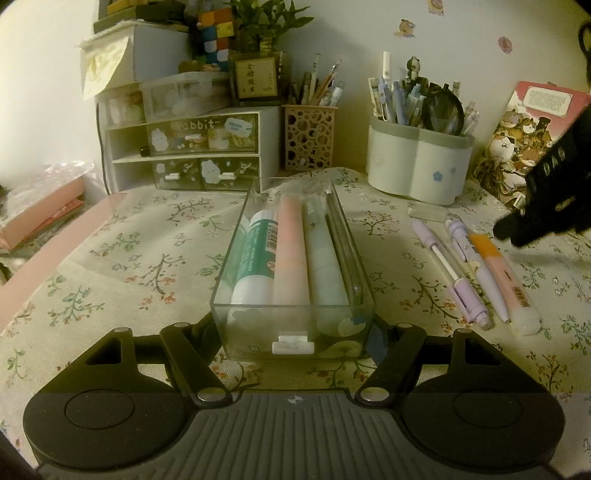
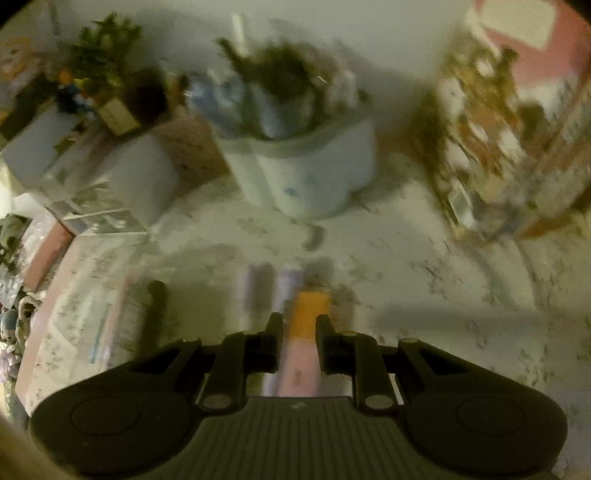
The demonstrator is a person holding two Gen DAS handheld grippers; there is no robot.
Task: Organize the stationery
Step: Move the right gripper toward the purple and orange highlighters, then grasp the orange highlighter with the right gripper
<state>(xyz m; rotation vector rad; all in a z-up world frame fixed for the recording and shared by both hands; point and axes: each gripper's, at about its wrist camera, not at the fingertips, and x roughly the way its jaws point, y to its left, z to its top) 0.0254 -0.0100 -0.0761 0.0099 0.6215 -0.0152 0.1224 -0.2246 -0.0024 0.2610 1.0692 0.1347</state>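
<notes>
Your left gripper (image 1: 295,332) clamps the near end of the clear drawer tray (image 1: 360,258) at the centre of the left view; a glue stick (image 1: 255,254), a pink marker (image 1: 291,254) and a pale green marker (image 1: 321,254) lie inside it. Your right gripper (image 2: 298,332), low in its blurred view, has its fingers slightly parted astride the orange-capped highlighter (image 2: 308,314) on the floral cloth (image 2: 424,295); you cannot tell whether they touch it.

A floral tablecloth (image 1: 110,258) fills the lower half of the left wrist view. At upper left a potted plant (image 1: 266,22) and a colourful cube puzzle (image 1: 216,33) stand high, stickers (image 1: 406,28) dot the wall at upper right, and an illustrated book (image 1: 524,147) leans at the right edge.
</notes>
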